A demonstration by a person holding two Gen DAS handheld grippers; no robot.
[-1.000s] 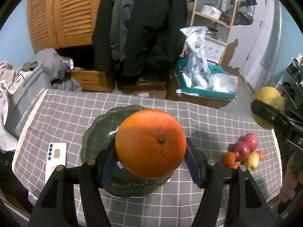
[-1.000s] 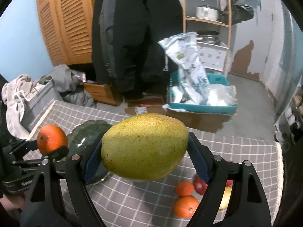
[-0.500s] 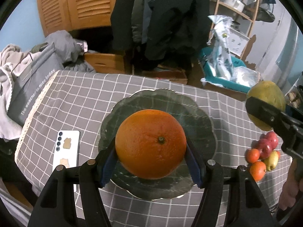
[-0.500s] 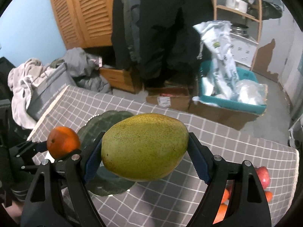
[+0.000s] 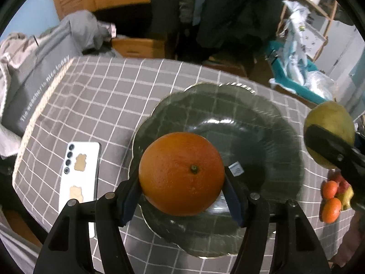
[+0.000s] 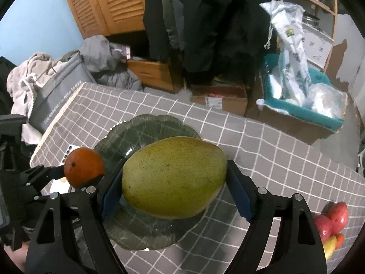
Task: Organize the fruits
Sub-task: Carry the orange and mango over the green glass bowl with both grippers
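Note:
My left gripper (image 5: 182, 180) is shut on a large orange (image 5: 181, 173) and holds it over the near left part of a dark glass plate (image 5: 262, 137) on the grey checked tablecloth. My right gripper (image 6: 175, 182) is shut on a green mango (image 6: 174, 177) and holds it over the plate's (image 6: 136, 132) right side. The mango (image 5: 329, 134) shows at the right in the left wrist view; the orange (image 6: 84, 170) shows at the left in the right wrist view. Small fruits lie on the cloth to the right: tangerines (image 5: 331, 209), red apples (image 6: 335, 217) and a yellow fruit.
A white phone (image 5: 78, 178) lies face down left of the plate. A grey bag (image 6: 57, 96) and clothes lie past the table's left edge. Cardboard boxes and a teal bin (image 6: 301, 109) stand on the floor beyond the far edge.
Both grippers have moved left and forward with their fruit, so both now hang over the plate. The loose fruit pile has slid toward the right edge of each view.

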